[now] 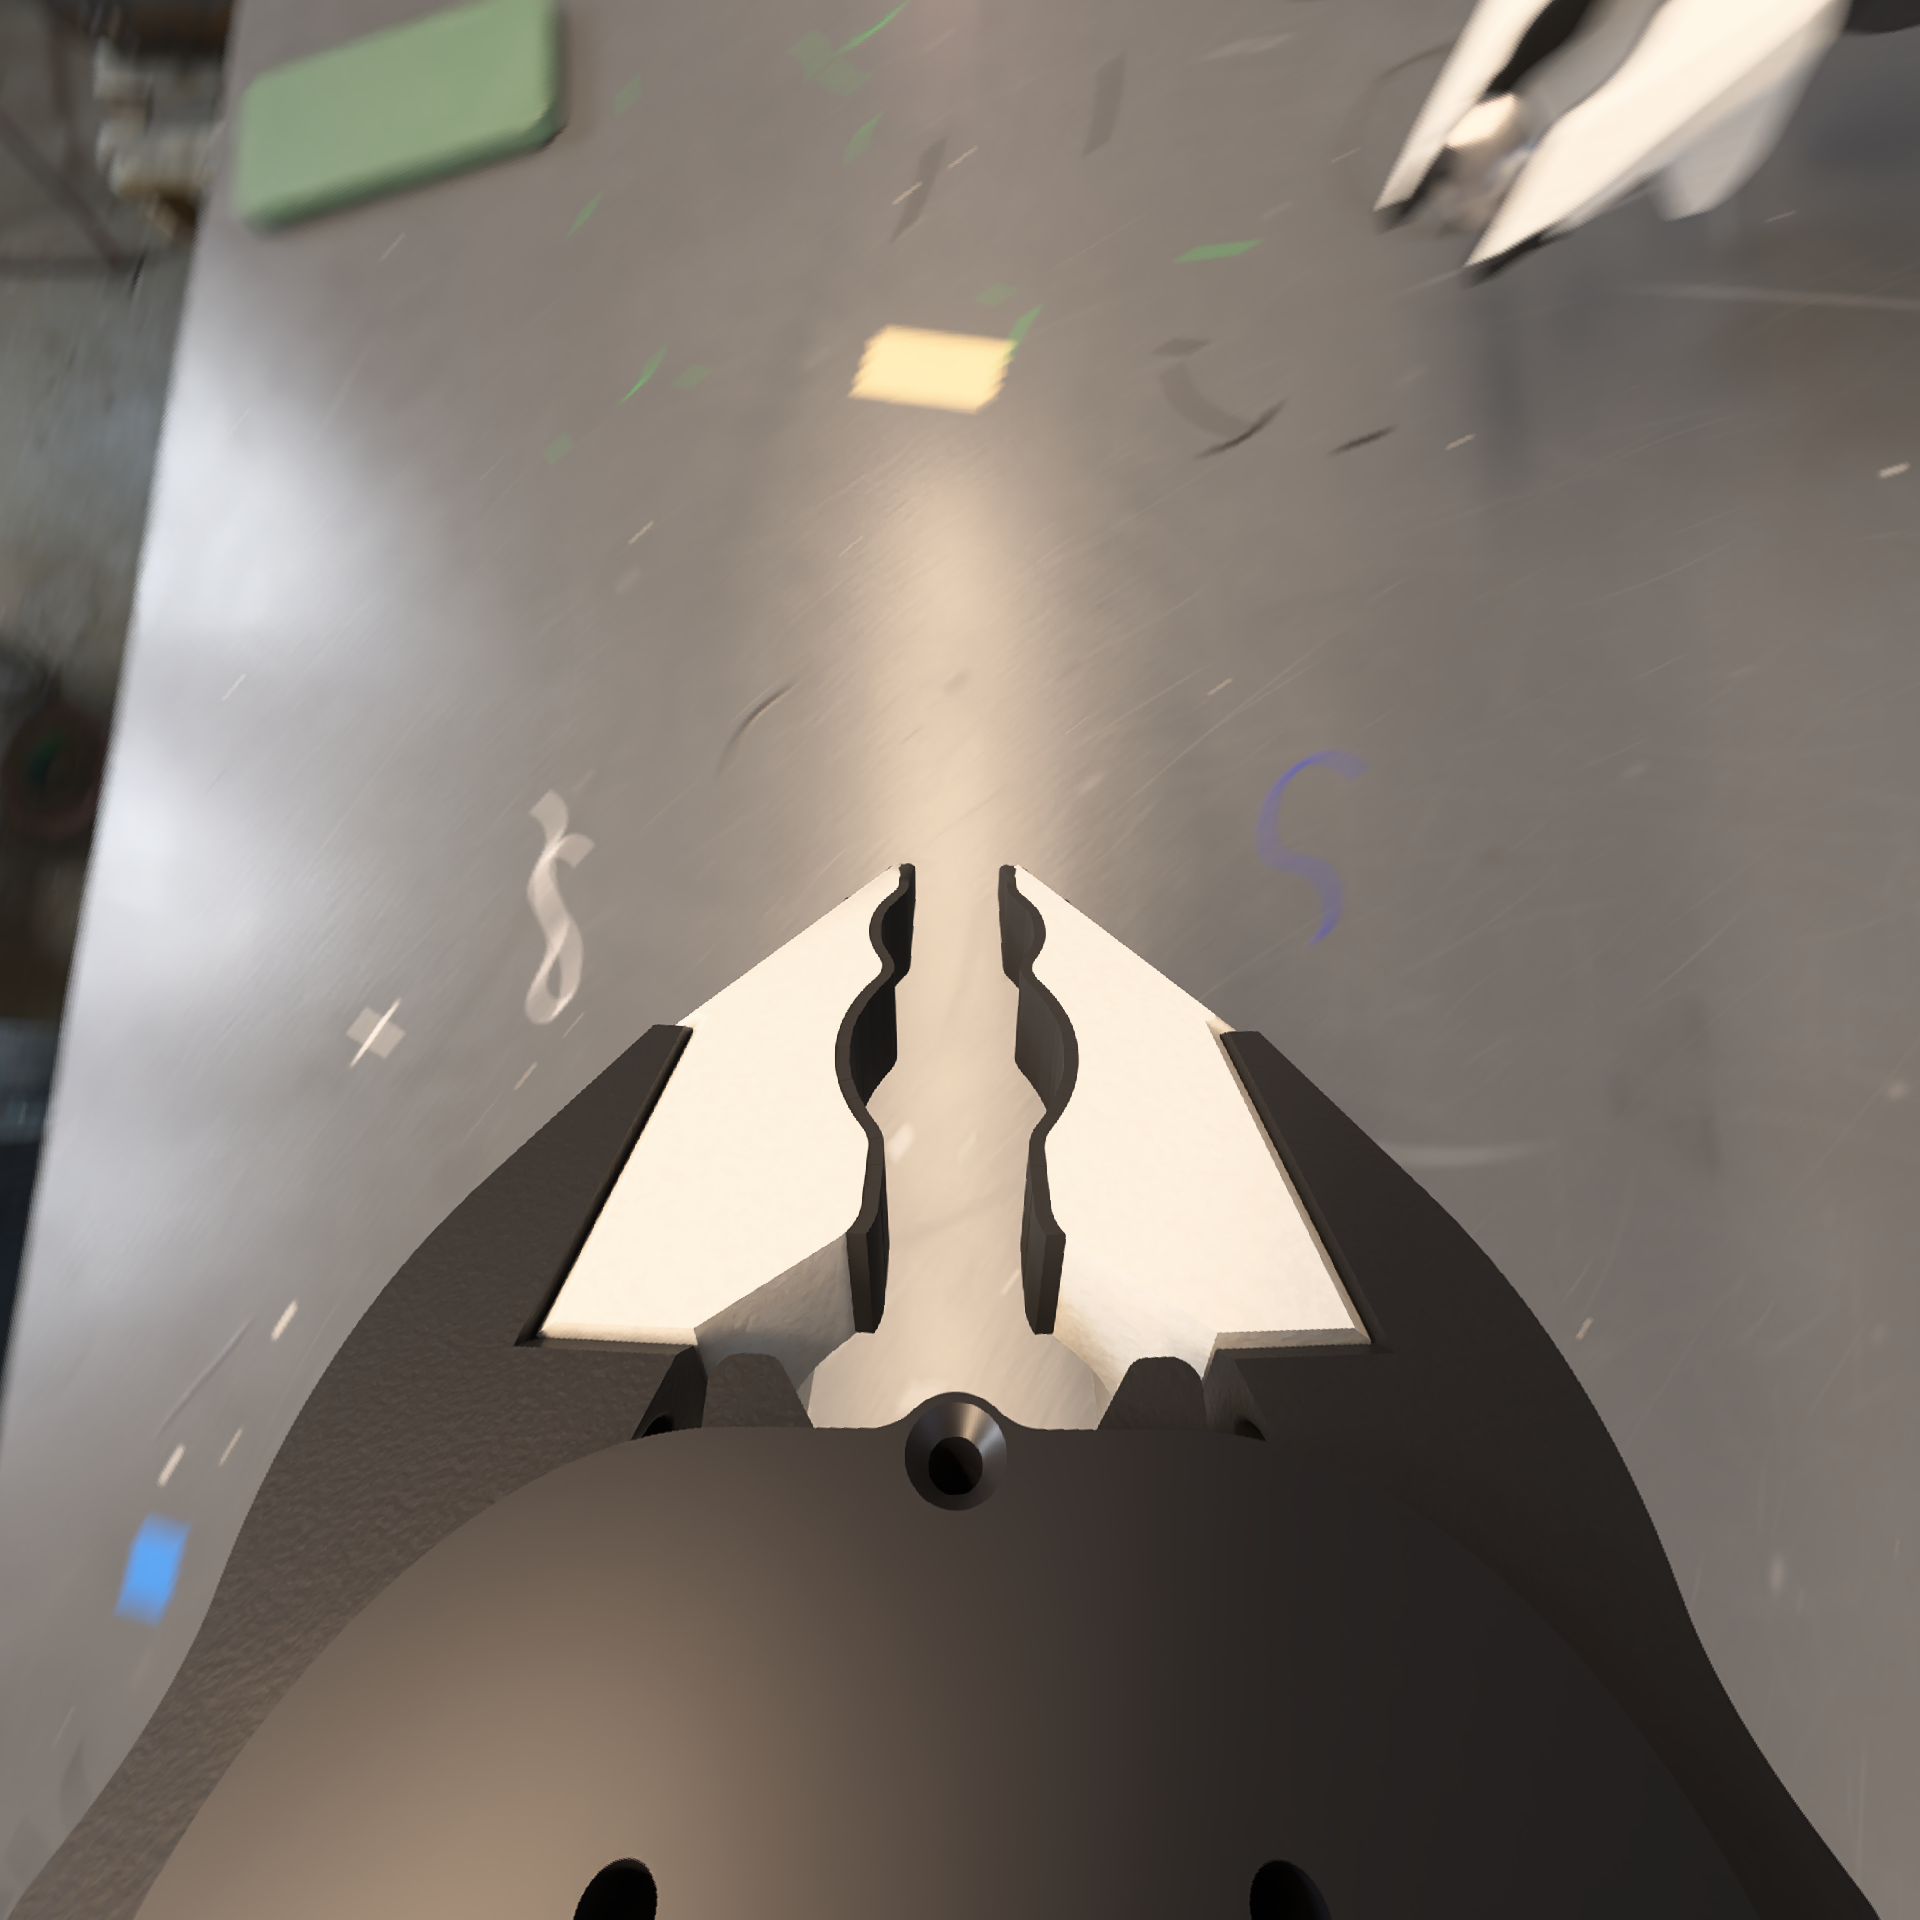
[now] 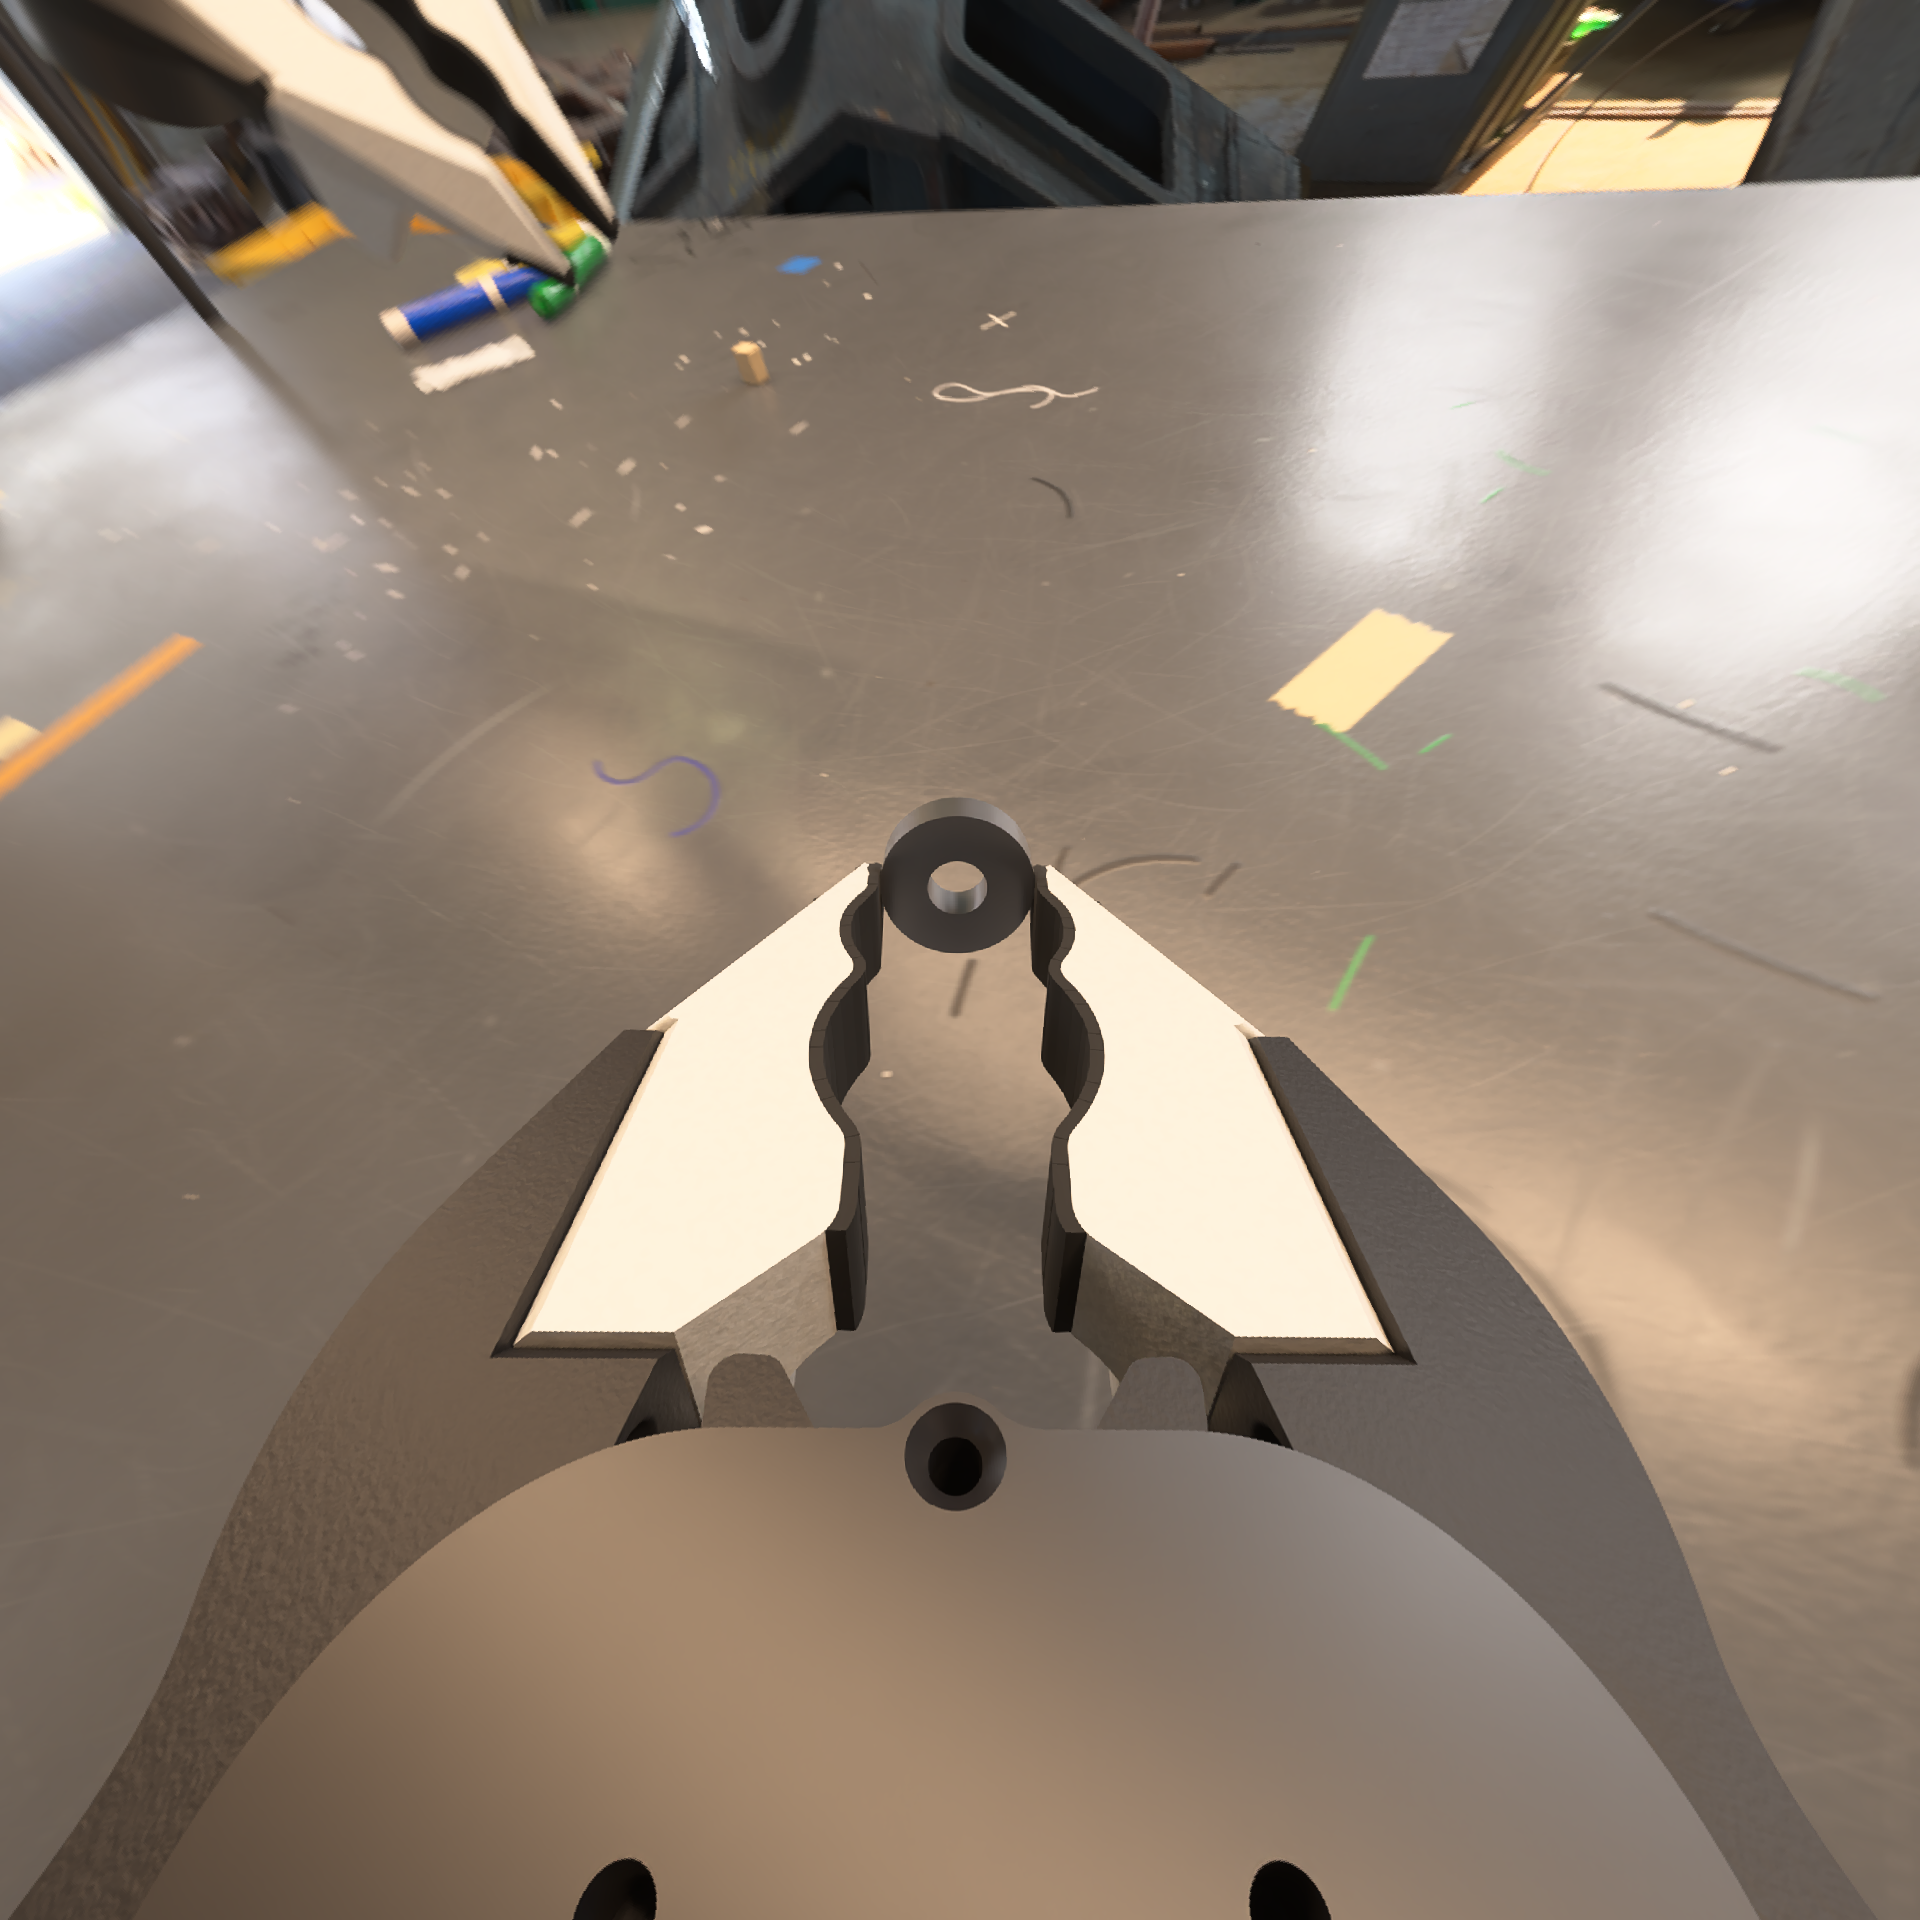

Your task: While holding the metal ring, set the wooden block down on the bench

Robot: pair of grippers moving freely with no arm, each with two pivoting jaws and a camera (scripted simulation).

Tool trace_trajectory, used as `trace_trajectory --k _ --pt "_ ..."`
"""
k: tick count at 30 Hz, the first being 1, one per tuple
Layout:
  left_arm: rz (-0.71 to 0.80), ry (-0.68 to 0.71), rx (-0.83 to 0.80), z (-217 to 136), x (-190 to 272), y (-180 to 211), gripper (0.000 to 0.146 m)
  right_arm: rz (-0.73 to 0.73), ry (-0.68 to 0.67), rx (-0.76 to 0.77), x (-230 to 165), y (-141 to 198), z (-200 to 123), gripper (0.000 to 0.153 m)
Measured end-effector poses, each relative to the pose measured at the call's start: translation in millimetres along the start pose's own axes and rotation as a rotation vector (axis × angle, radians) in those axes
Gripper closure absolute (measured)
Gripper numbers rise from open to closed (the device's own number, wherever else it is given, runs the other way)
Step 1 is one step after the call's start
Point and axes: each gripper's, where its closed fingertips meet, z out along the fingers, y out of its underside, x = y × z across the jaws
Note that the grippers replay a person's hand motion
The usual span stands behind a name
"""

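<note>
My right gripper is shut on a dark metal ring, held upright at the fingertips just above the grey metal bench. A small tan wooden block stands on the bench far ahead, free of both grippers. My left gripper has its jaws a narrow gap apart with nothing between them; the block is not in its view. It also shows in the right wrist view, hovering at the top left, left of the block. The right gripper shows at the top right of the left wrist view.
A green pad lies at the bench's far left corner. Blue and green markers lie near the far edge under the left gripper. Yellow tape, chips and scribble marks dot the bench. Machinery stands beyond the far edge.
</note>
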Motion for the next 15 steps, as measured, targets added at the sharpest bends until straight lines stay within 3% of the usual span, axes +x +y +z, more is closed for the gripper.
trace_trajectory --k 4,7,10,15 --pt "0.187 0.033 -0.044 72 62 -20 0.129 -0.067 -0.019 0.006 5 -7 3 0.125" --pt "0.273 0.137 -0.075 112 85 -18 0.128 -0.058 -0.062 0.055 4 -7 2 0.125" --pt "0.387 0.187 -0.065 125 92 -19 0.131 -0.058 -0.095 0.072 -1 -6 -1 0.125" --pt "0.447 0.345 -0.124 128 97 -17 0.133 -0.071 -0.109 0.13 -4 -12 -7 0.125"
